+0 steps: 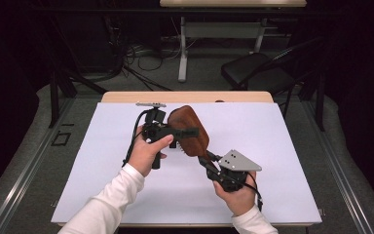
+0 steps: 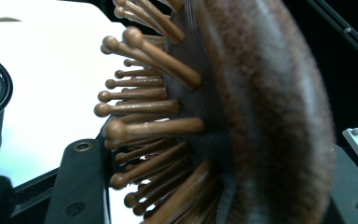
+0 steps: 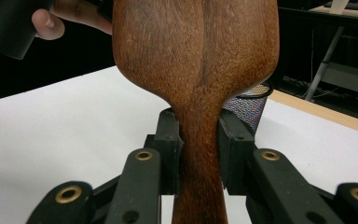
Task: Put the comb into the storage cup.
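**Two grippers hold one brush**

A brown wooden brush (image 1: 190,130) is up in the air over the white table (image 1: 282,146). The right gripper (image 3: 200,149) has its jaws pressed on the brush handle. The left gripper (image 1: 187,132) has its jaws closed around the wide head, one across the smooth back. The pins (image 2: 144,109) stick out sideways. A black mesh cup (image 3: 249,105) stands behind the brush.

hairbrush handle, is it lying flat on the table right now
No: the right tongs clamp the hairbrush by its handle and hold it up above the white table.
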Demonstrator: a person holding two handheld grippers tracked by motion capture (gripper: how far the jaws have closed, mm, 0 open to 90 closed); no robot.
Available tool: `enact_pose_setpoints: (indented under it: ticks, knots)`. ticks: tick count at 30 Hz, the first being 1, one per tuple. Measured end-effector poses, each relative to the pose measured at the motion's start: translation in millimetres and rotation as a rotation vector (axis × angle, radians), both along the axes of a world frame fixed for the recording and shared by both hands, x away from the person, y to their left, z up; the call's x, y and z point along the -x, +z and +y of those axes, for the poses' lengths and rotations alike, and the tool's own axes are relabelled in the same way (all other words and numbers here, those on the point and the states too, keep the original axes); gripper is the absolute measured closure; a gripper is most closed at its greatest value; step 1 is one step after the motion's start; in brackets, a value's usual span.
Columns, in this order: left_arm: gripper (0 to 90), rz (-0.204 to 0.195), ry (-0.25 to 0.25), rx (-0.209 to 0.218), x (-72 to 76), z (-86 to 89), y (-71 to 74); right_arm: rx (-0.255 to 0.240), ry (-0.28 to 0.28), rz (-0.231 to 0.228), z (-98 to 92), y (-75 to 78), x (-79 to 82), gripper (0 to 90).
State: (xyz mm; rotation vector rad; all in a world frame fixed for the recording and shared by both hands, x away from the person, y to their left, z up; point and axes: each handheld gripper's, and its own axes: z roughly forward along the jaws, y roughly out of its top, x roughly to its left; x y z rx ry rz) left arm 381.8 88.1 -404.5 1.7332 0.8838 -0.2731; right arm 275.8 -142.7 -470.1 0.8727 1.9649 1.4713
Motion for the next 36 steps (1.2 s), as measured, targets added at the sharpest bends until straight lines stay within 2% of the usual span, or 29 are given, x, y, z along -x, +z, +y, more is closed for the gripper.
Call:
enact_pose_setpoints:
  ticks: [19, 36]
  knots:
    - [44.7, 0.071, -0.009, 0.015, -2.1, 3.2, -1.1, 0.016, 0.012, -0.004, 0.5, -0.7, -0.2, 72.0]
    - [46.4, 0.164, 0.012, 0.023, -3.2, 4.5, -1.8, 0.020, 0.022, 0.001, 0.0, -1.6, -1.1, 71.9]
